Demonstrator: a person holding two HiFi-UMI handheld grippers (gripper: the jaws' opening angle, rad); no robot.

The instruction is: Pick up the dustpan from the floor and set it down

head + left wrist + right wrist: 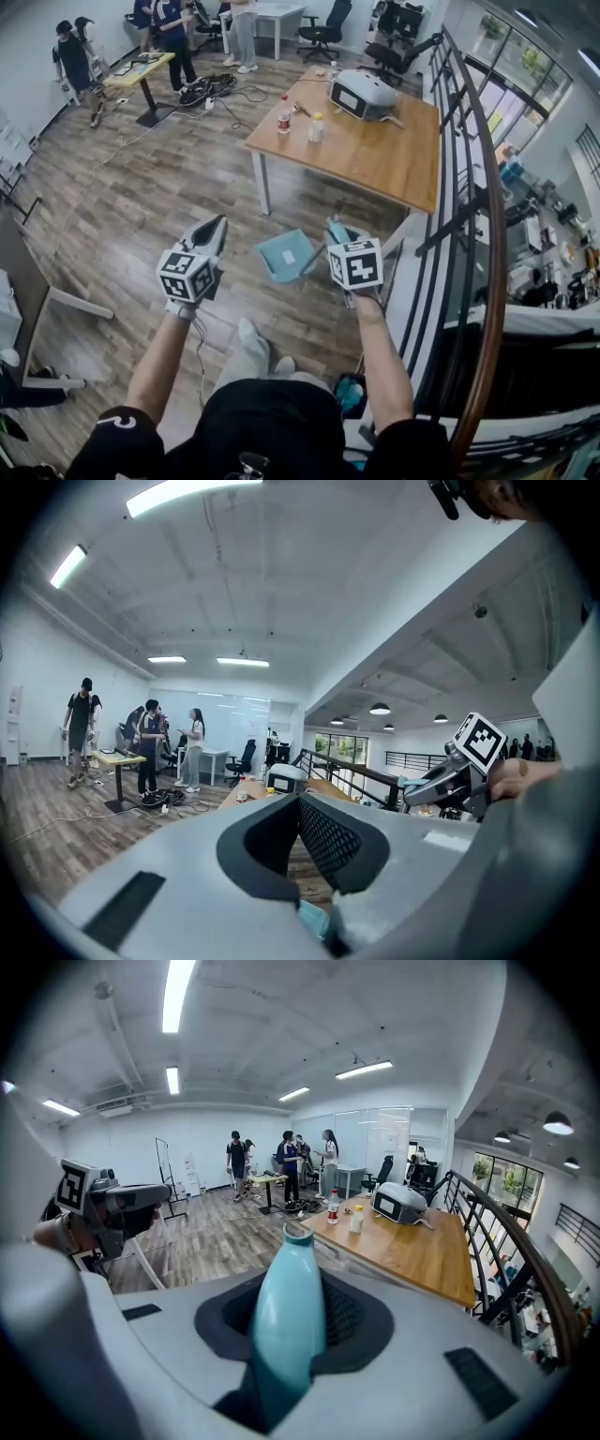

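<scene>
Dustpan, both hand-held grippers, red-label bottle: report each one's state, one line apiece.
dustpan: clear of the floor, held by its handle
right hand-held gripper: shut on the dustpan handle
left hand-held gripper: shut, empty
red-label bottle: upright on the table

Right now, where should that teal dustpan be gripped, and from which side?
Best by its handle, fingers closing on its two sides from the handle end, clear of the pan: the handle is narrow and rounded, the pan wide and flat.
</scene>
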